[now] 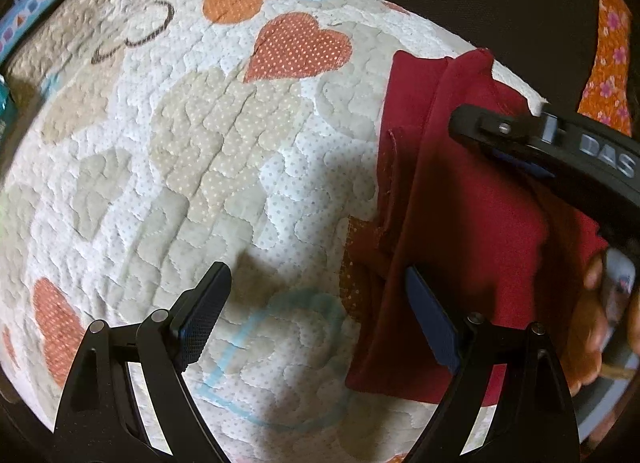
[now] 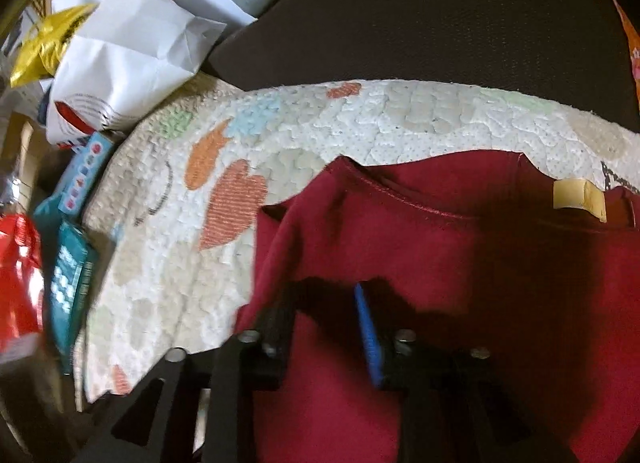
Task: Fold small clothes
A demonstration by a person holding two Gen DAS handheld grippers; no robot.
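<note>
A small dark red garment (image 1: 460, 199) lies on a quilted heart-pattern cover (image 1: 208, 151), at the right in the left wrist view. My left gripper (image 1: 316, 295) is open and empty, hovering over the quilt beside the garment's left edge; its right finger (image 1: 432, 323) is over the red cloth. My right gripper (image 1: 532, 143) reaches in from the right over the garment. In the right wrist view the garment (image 2: 460, 247) fills the lower right, a yellow label (image 2: 578, 197) at its neck. The right gripper (image 2: 324, 303) hangs over the cloth with its jaws apart.
A dark chair back (image 2: 420, 23) stands behind the quilt (image 2: 280, 135). White paper bags (image 2: 132, 51), a yellow bag (image 2: 44, 43), teal boxes (image 2: 74, 263) and a red packet (image 2: 18, 283) crowd the left side. A hand (image 1: 592, 323) holds the right gripper.
</note>
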